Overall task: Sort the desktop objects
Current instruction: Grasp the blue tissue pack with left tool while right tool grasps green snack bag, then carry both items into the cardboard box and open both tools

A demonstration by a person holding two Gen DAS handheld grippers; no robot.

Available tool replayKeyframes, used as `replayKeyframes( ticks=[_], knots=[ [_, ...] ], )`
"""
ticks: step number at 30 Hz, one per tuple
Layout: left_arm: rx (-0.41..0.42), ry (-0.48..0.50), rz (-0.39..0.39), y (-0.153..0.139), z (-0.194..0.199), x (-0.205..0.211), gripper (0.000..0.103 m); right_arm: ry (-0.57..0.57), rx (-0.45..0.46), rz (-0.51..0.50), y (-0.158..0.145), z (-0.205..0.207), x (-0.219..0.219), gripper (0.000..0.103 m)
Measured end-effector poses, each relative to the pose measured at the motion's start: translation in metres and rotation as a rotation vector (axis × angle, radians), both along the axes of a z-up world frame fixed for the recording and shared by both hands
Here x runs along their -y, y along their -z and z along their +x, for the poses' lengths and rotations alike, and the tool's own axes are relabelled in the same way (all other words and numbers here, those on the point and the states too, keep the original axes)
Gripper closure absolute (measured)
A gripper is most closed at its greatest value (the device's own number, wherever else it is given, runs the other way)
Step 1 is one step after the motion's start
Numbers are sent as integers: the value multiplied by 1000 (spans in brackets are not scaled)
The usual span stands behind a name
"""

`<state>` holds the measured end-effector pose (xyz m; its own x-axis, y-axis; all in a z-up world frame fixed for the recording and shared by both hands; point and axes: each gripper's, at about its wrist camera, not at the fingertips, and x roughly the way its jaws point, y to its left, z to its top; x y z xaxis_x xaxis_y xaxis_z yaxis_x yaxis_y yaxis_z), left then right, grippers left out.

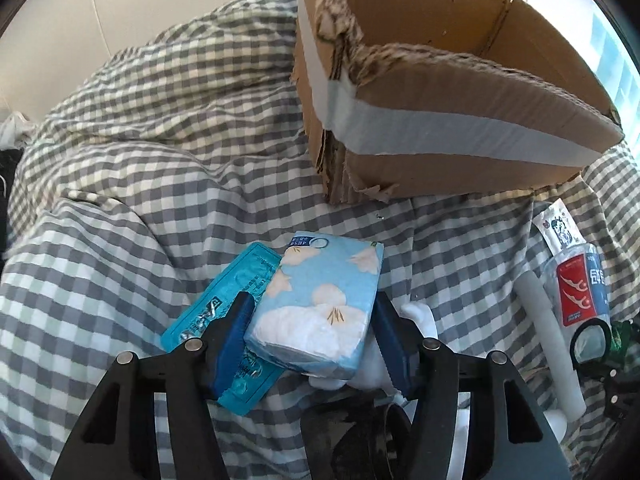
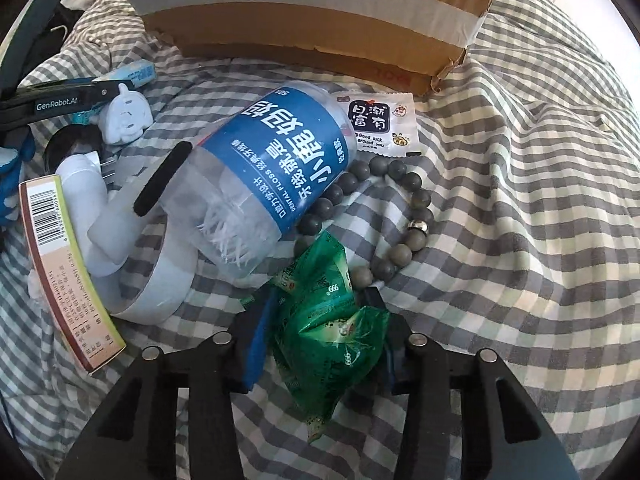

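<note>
left gripper (image 1: 310, 334): jaws pinch the pale-blue flowered tissue pack (image 1: 320, 304) on the checked bedcover (image 1: 140, 160).
right gripper (image 2: 320, 328): jaws squeeze the crinkly green foil sachet (image 2: 324, 320).
risk: teal blister card (image 1: 224, 320) may drag along; sachet may slip.

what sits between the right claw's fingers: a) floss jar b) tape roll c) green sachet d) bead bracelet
c: the right claw has its pads against a crumpled green sachet; the bead bracelet and floss jar lie beyond it on the checked cloth.
</note>
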<state>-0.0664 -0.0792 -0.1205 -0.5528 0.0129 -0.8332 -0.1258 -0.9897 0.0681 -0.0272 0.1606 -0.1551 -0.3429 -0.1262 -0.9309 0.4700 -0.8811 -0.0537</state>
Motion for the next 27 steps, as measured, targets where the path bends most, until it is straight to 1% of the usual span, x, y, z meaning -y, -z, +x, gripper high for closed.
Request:
replayKeyframes(
  ticks=[3, 7, 9, 12, 16, 17, 22, 27],
  knots=[
    [-25, 0, -12, -13, 12, -4, 42, 4, -11, -20, -7, 3, -3, 62],
    [-60, -9, -2, -30, 27, -9, 42, 24, -40, -50, -20, 7, -12, 63],
    [-83, -13, 4, -38, 26, -11, 42, 36, -64, -75, -29, 8, -19, 63],
    [-112, -4, 9, -47, 20, -12, 42, 55, -111, -124, -43, 3, -24, 63],
    [-148, 6, 42, -67, 29, -22, 42, 68, -173, -174, -61, 3, -25, 63],
    [-156, 8, 50, -72, 30, -25, 42, 66, -183, -183, -62, 2, -19, 63],
    [-207, 25, 89, -96, 42, -39, 42, 64, -262, -236, -81, 11, -18, 63],
    [-263, 40, 110, -119, 49, -48, 42, 65, -338, -290, -103, 20, -21, 63]
  ],
)
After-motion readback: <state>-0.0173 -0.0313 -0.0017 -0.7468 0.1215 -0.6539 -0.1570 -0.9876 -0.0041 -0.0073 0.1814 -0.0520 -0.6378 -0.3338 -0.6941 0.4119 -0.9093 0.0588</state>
